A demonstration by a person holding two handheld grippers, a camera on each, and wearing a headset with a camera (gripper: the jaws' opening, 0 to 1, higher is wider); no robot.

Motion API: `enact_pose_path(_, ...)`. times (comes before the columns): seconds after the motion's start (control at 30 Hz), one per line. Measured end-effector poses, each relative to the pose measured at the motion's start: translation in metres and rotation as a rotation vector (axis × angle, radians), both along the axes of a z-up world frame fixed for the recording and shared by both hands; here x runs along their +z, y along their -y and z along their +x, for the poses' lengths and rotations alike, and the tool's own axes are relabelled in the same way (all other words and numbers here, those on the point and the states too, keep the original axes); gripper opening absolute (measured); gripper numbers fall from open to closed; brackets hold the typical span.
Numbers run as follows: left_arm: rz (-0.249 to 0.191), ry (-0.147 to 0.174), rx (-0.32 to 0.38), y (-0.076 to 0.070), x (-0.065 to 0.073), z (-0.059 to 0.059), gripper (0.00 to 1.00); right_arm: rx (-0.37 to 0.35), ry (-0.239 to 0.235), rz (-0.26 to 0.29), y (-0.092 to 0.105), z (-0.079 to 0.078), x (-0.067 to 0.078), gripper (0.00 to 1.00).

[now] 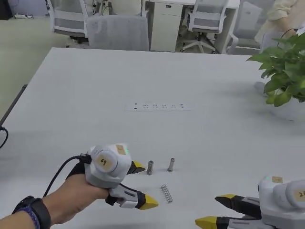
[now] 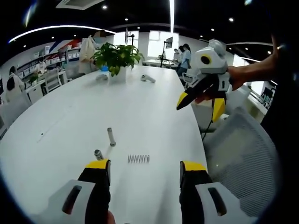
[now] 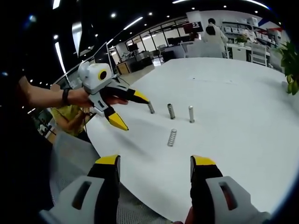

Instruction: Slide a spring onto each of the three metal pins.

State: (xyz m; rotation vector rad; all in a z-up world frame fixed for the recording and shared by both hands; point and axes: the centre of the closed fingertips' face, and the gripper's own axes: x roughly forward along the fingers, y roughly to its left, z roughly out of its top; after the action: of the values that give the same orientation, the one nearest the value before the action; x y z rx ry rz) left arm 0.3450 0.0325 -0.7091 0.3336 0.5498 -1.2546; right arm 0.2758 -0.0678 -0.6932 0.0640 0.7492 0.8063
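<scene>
Left gripper (image 1: 144,185): jaws apart, empty. Loose spring (image 1: 166,193) lies flat on the table (image 1: 95,95) just ahead of its tips. Bare pin (image 1: 171,164) stands slightly beyond, 1 sprung pin (image 1: 150,167) by its far jaw. Right gripper (image 1: 213,210): jaws apart, empty, loose spring ahead between them.

A spring (image 1: 166,193) lies on the table (image 1: 143,76) (before the bare pin (image 1: 171,164)).

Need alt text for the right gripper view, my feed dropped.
A loose spring lies on the white table ahead of the open right gripper. Beyond it stand a bare pin and two pins that look spring-wrapped, one beside the tip of the open left gripper.
</scene>
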Motion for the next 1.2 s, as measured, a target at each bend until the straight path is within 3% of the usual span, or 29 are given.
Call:
enact_pose_path(0.53,0.073,0.036,-0.123,0.035,-0.018,0.008,0.5,-0.013,-0.004,0.006,0.005,0.0,0.0,0.58)
enact_pose_path(0.87,0.148,0.046,-0.201,0.048,-0.042,0.011,0.47,-0.017,-0.013,0.013,0.004,0.0,-0.001,0.58)
enact_pose_path(1.0,0.174,0.037,-0.214,0.051,-0.053,0.013,0.46,-0.023,-0.015,0.015,0.006,0.0,-0.001,0.57)
enact_pose_path(1.2,0.182,-0.011,-0.202,0.053,-0.066,0.016,0.46,-0.026,-0.021,0.018,0.006,-0.001,-0.003,0.57)
